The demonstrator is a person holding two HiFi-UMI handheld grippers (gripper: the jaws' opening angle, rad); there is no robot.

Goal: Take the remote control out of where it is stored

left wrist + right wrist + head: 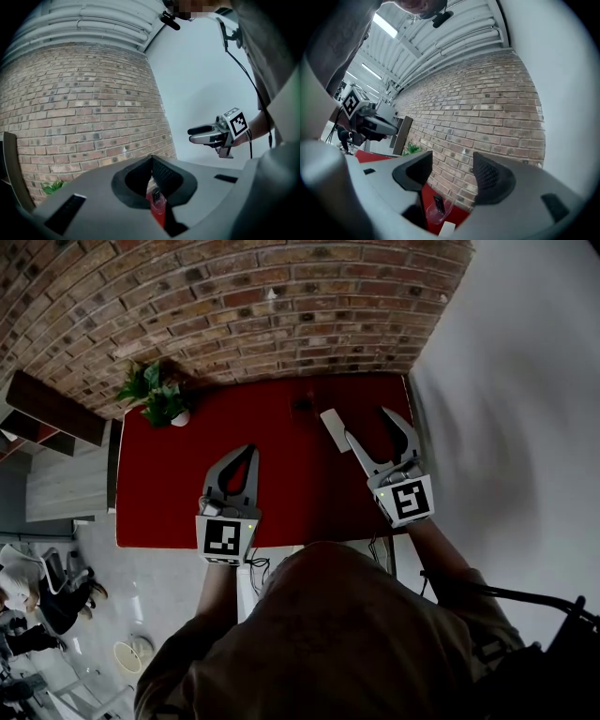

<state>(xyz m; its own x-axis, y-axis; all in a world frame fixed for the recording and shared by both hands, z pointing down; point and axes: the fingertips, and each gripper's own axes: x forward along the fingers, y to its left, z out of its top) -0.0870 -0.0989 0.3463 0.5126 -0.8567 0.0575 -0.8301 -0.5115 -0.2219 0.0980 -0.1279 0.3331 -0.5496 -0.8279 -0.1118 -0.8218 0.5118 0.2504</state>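
Head view first: a red worktop is seen against a brick wall, with a potted plant set at its far left corner. The left gripper is held over the near left part, its jaws clenched, tips touching, nothing between them. The right gripper is held further right, its jaws released and spread wide, and a flat white object is found just beside its left jaw tip. The remote control is made out only as a small dark shape at the far middle of the worktop.

Over to the left gripper view: the jaws are shown pressed together and empty. The remote is glimpsed below them in a clear holder.

Right gripper view now: the jaws are seen parted and empty. Beyond them the remote is seen standing in its holder near the wall.
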